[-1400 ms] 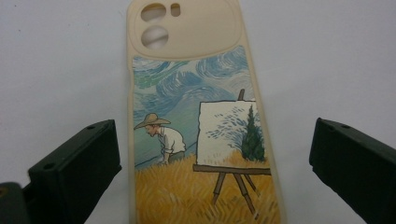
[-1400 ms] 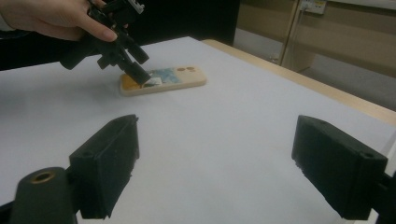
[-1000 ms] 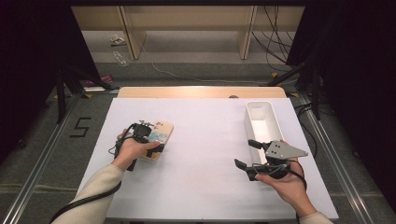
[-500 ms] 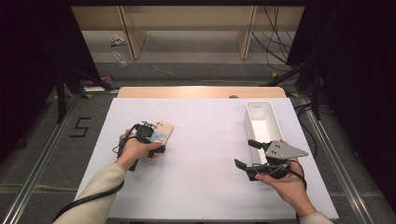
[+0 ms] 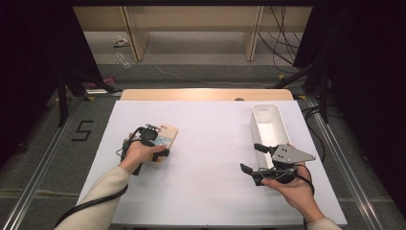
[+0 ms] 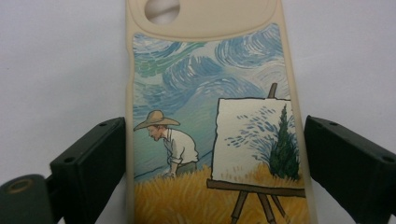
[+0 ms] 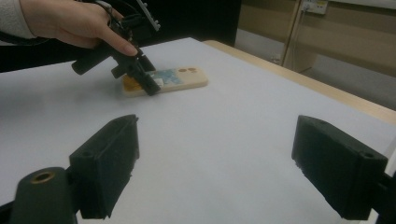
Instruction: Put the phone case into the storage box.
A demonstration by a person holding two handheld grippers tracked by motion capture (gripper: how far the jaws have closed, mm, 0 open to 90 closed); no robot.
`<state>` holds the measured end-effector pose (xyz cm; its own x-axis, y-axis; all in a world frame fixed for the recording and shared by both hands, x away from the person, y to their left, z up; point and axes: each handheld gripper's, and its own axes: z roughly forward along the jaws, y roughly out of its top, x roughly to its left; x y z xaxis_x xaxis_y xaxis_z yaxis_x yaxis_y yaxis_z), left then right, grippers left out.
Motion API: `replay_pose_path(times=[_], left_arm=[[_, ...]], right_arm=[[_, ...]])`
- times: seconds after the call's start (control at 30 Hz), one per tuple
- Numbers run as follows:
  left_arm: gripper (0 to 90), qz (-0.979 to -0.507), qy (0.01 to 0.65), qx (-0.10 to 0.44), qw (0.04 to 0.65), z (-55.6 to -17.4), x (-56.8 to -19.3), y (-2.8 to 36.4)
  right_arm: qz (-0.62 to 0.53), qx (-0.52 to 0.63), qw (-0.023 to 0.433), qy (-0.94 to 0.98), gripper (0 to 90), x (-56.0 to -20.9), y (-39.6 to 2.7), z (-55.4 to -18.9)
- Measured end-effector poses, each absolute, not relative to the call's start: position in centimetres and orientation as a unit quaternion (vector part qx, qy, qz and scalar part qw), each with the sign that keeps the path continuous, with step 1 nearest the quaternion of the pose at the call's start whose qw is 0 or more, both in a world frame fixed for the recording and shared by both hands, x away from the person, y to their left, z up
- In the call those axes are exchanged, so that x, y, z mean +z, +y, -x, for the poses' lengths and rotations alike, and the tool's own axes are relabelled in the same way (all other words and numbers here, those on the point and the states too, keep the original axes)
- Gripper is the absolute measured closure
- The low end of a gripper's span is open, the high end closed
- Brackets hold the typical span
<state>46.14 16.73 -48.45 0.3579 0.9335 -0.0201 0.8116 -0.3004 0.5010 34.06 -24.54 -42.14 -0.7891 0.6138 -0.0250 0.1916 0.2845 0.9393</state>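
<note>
Your white bin (image 5: 269, 125) stands at the right side of the table (image 5: 210, 143), long axis pointing away from you; what shows of its inside looks bare, though your right gripper (image 5: 253, 158) covers its near end.

The phone case (image 5: 162, 140) lies flat on the table's left half, painted side up. Your left gripper (image 5: 155, 142) straddles it: in the left gripper view the case (image 6: 210, 126) runs up between the two black jaws. The jaws have just been closing. The left jaw sits at the case's edge, the right jaw shows a thin gap, so the fingers are spread around it, not yet pinching. The case's lower end is cut off at the bottom of that view.

Your right gripper hovers beside the bin, fingers spread wide on nothing. In the right gripper view the far case (image 7: 173, 80) is partly hidden by your left hand (image 7: 70, 21).
</note>
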Motion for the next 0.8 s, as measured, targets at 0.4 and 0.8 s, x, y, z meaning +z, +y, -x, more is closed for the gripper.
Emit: replay_pose_path(times=[0.4,0.8], left_arm=[[8.9,-0.789,0.558,0.135,0.219,-46.13,-48.42,16.74],[10.2,-0.782,0.568,0.136,0.217,-46.06,-48.36,16.65]], right_arm=[[-0.259,0.540,0.194,0.777,15.8,-42.17,-24.48,-34.05],[-0.259,0.539,0.194,0.778,15.8,-42.18,-24.47,-34.05]])
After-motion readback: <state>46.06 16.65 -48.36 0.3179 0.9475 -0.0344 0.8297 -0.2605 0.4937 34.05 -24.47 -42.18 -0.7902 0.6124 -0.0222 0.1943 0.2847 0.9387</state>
